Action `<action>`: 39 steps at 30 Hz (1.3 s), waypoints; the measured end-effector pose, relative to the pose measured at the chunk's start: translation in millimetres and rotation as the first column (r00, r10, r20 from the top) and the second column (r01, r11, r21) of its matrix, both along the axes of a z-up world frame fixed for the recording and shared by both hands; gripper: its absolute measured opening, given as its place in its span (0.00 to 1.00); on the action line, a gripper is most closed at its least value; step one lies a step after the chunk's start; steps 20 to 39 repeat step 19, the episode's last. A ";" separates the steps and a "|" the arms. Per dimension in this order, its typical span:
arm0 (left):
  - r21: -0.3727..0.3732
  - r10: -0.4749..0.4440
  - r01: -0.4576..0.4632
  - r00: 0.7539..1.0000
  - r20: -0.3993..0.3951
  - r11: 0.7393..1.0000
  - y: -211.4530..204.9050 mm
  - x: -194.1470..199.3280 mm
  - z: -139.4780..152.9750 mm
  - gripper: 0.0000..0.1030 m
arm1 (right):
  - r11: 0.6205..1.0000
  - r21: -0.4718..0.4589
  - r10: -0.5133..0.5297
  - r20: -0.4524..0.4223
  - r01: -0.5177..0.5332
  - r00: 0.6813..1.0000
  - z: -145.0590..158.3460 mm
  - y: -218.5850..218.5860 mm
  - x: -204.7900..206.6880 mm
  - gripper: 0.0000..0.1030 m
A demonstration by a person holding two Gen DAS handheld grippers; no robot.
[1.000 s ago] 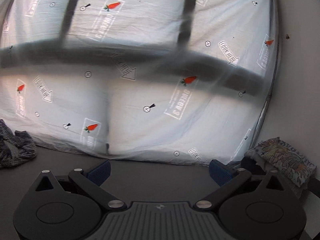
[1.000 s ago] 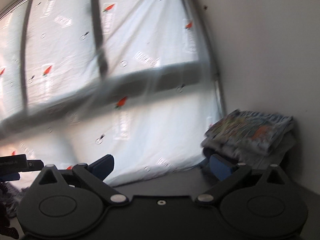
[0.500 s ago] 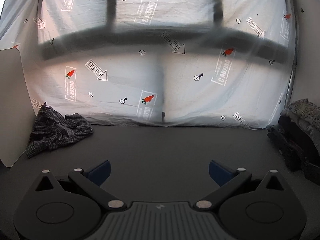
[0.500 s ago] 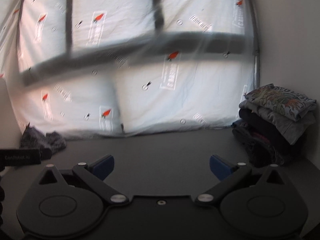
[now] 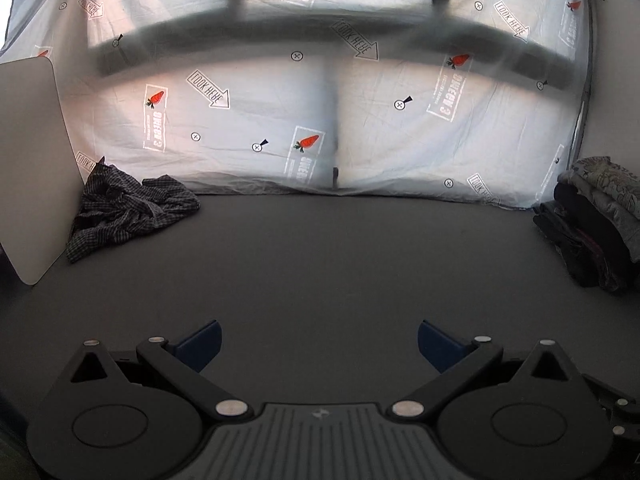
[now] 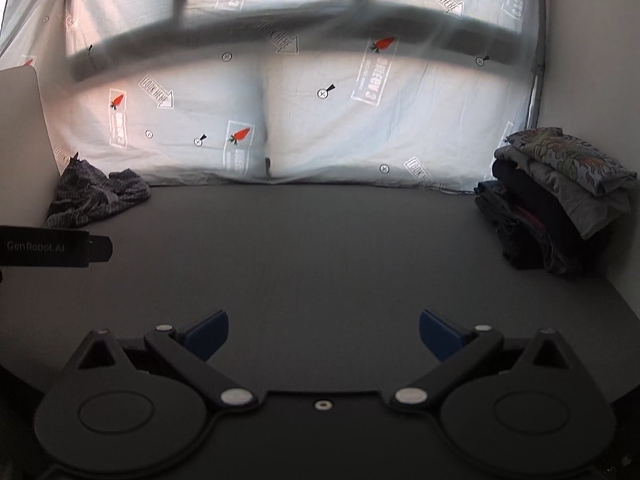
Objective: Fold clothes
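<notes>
Both cameras have tipped down and pulled back from the printed curtain over the last second, so the whole dark tabletop (image 5: 320,272) now fills the lower half of each view where a second ago the sheet did; the half-second-old views already showed much the same layout.

Nearest, the left gripper (image 5: 319,344) hangs over the near edge of the tabletop with its blue pads (image 5: 200,342) spread wide and nothing between them. The right gripper (image 6: 324,334) is the same: jaws far apart, empty, poised above bare surface. At the left edge of the right view a black bar of the other tool juts in.

Past the grippers the middle of the tabletop carries no garment. At its far left corner, against a pale upright board (image 5: 30,168), lies a crumpled checked shirt (image 5: 128,210), bunched and unfolded. At the far right corner stands a stack of folded clothes (image 6: 556,196), several layers deep, with a patterned piece on top and darker ones below. Behind the tabletop hangs the curtain (image 5: 260,128), printed with carrots and arrows.

By my reading, most of the work is done: the stack holds the finished pieces, and the checked shirt looks like the only item left. It has not yet been fetched or spread out, so the remaining steps would be to bring it to the middle of the tabletop, flatten it, fold it and add it to the stack.
</notes>
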State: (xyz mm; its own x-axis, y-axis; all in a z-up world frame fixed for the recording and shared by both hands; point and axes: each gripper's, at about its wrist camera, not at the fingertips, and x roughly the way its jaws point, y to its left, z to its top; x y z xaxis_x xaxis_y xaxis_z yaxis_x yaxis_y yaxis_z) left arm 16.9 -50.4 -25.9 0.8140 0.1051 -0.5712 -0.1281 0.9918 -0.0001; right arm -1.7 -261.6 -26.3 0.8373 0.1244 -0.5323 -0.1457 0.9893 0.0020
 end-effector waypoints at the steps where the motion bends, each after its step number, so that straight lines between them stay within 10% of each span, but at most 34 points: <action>1: 0.000 -0.003 0.003 1.000 -0.004 1.000 0.0 -3.1 -1.0 1.00 | 1.000 0.002 0.001 -0.004 -0.001 1.000 -1.1 0.7 -2.4 1.00; 39: 0.022 -0.001 0.001 1.000 -0.001 1.000 6.2 -38.3 3.7 1.00 | 1.000 0.010 0.008 0.005 -0.008 1.000 -0.9 10.4 -25.1 1.00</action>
